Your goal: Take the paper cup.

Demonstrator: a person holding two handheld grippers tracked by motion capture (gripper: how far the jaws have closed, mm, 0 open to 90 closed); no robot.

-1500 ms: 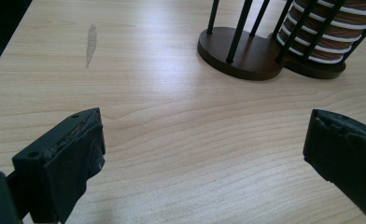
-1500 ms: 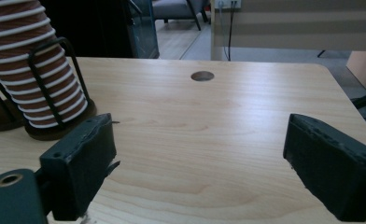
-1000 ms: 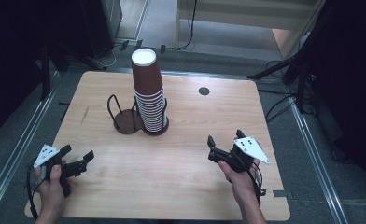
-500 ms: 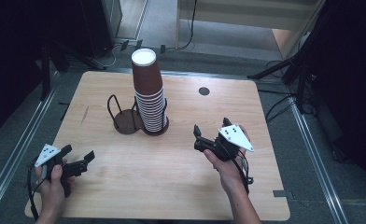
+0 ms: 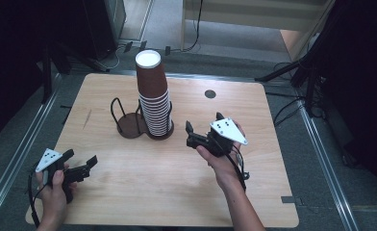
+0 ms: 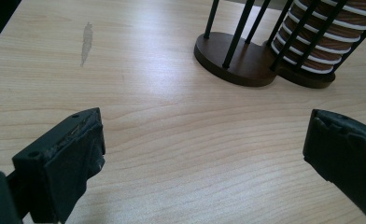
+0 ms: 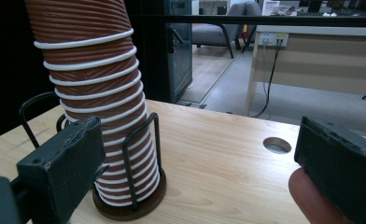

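The stack of cups [image 5: 154, 98] stands upright in its wire holder [image 5: 129, 126] mid-desk. The right gripper [image 5: 202, 131], fingers released, sits near it; the left gripper [image 5: 81, 166], also released, rests well apart. Approach level, centre the top cup between the fingers, and grip lightly to avoid crushing it.

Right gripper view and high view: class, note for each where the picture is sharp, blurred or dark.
Right gripper view: the cup stack is sharp, the near black jaws and fingertip soft. High view: the table is evenly lit, its surroundings dark, and the right hand-held gripper slightly blurred.
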